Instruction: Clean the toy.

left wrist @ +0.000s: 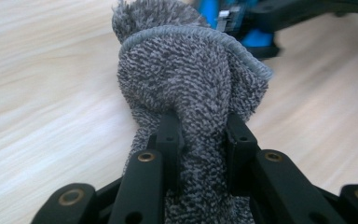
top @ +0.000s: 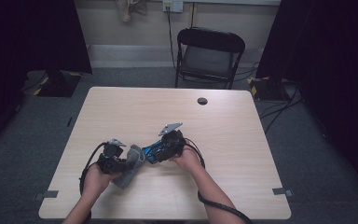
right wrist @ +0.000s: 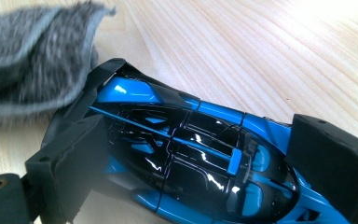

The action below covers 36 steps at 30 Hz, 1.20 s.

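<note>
From the high view, the left gripper [top: 121, 161] and right gripper [top: 161, 149] meet near the table's [top: 135, 107] front edge, a grey cloth [top: 131, 163] touching a blue toy car [top: 154, 151].

The left gripper view has its jaws clamped on the cloth [left wrist: 191, 93].

The right gripper view has its jaws squeezing the car [right wrist: 186, 154].

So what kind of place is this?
Probably a recording room or lab: a bare wooden table on grey carpet, dark curtains at both sides, and a folding chair by the wall.
</note>
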{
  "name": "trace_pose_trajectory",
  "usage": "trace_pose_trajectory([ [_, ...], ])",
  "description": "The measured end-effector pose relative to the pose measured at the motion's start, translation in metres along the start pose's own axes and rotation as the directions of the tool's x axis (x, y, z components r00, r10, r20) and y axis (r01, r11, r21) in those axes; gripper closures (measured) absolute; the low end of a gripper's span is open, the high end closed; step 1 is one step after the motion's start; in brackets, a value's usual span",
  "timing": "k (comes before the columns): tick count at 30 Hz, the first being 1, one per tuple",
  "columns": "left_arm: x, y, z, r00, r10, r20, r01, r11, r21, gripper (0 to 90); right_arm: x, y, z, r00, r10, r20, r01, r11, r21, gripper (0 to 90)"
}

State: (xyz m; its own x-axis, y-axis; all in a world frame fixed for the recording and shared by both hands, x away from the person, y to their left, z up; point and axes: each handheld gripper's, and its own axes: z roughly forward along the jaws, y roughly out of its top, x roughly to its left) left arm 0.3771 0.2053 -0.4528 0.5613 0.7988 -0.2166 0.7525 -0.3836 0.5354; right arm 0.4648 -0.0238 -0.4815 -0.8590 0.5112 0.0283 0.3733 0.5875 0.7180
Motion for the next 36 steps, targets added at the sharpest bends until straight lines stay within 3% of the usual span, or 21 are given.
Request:
trace_pose_trajectory([
  [8,-0.027,0.002,0.007,0.996,0.076,0.048,-0.078,0.9961,0.041,72.4,0.0,0.0,0.0,1.0,-0.002,-0.001,0.002,1.0,0.002,5.0],
  [13,-0.041,0.003,0.011,0.9911,0.102,0.086,-0.106,0.9935,0.041,72.4,0.0,0.0,0.0,1.0,-0.003,0.0,0.003,1.0,0.001,5.1],
  [15,-0.054,0.005,0.013,0.9837,0.148,0.103,-0.152,0.9878,0.034,72.3,0.0,0.0,0.0,1.0,-0.003,0.0,0.003,1.0,0.002,5.0],
  [19,-0.061,0.01,0.011,0.9792,0.164,0.119,-0.168,0.9855,0.023,72.2,0.0,0.0,0.0,1.0,0.0,0.0,0.0,1.0,0.0,5.0],
  [27,-0.055,0.013,-0.006,0.9805,0.157,0.118,-0.157,0.9876,-0.015,72.2,0.0,0.0,0.0,1.0,0.0,0.0,0.0,1.0,-0.001,5.1],
  [29,-0.048,0.013,-0.014,0.9845,0.149,0.093,-0.147,0.9888,-0.027,72.2,0.0,0.0,0.0,1.0,0.004,0.0,-0.004,1.0,-0.001,5.1],
  [34,-0.031,0.013,-0.03,0.9923,0.098,0.075,-0.093,0.9936,-0.064,72.1,0.0,0.0,0.0,1.0,0.003,0.0,-0.003,1.0,-0.002,5.1],
  [36,-0.021,0.013,-0.037,0.9958,0.08,0.046,-0.076,0.9935,-0.086,72.1,0.0,0.0,0.0,1.0,0.002,0.0,-0.002,1.0,-0.003,5.1],
])
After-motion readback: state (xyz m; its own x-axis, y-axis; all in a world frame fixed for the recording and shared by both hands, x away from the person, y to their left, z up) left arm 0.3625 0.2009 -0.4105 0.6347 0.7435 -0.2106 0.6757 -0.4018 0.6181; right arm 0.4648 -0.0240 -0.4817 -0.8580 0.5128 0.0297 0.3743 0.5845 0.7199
